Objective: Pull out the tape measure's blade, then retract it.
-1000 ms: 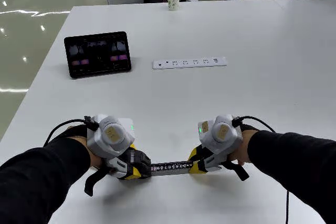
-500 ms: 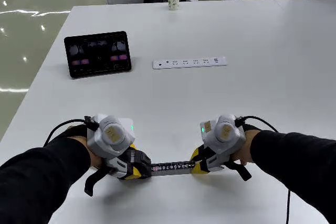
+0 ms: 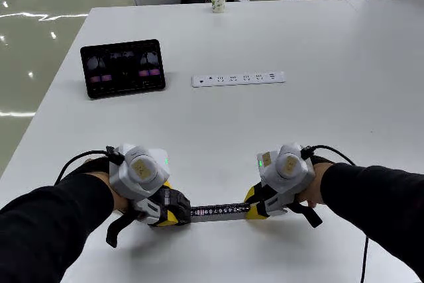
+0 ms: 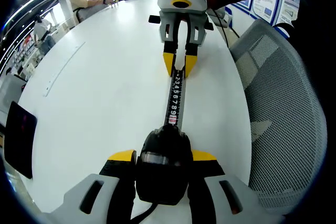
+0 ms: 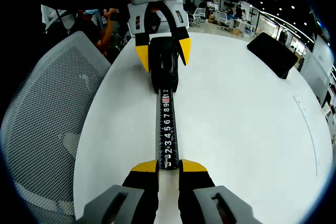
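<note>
Left gripper (image 3: 169,211) is clamping the tape measure case (image 4: 164,166), right gripper (image 5: 168,167) is pinching the partly-drawn blade (image 5: 167,124); retraction is pending.

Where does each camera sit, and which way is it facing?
Head view: on the headset, looking down over the table; both sleeves, left claw and right claw show.
Left gripper view: on the left claw, facing the right claw; own jaws clamp the tape measure case.
Right gripper view: on the right claw, facing the left claw; own jaws pinch the blade at its tip.
Both gripper views share the blade, from opposite ends.
</note>
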A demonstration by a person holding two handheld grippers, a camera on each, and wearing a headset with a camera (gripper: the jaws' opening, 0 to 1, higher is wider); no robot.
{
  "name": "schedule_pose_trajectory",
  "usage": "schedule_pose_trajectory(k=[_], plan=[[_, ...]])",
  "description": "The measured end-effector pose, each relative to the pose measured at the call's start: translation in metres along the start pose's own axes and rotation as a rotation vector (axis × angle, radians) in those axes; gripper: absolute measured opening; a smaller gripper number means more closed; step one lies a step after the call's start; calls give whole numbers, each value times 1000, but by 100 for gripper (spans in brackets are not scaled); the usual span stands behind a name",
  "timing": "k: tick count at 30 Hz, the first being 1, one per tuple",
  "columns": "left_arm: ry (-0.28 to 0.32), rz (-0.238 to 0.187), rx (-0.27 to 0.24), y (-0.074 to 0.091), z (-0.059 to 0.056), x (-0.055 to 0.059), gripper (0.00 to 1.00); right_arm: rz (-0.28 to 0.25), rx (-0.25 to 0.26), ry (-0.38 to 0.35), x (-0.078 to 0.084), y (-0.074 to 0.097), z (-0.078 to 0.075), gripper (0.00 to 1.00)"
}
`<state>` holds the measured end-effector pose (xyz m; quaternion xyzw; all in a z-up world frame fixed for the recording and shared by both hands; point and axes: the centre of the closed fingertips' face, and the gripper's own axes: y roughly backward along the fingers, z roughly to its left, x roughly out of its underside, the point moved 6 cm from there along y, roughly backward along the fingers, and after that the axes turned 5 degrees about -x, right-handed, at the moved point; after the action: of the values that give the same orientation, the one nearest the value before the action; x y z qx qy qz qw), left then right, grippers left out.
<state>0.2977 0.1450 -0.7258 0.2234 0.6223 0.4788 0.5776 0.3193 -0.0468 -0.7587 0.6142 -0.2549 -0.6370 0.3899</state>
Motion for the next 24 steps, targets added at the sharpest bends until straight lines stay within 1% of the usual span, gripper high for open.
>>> schedule_pose_trajectory(k=[12,24], plan=[[2,-1,-3,-1,1,0,32,4,2,4,6,3,-2,10],[4,0,-4,-1,1,-1,32,7,5,0,12,7,-1,10]])
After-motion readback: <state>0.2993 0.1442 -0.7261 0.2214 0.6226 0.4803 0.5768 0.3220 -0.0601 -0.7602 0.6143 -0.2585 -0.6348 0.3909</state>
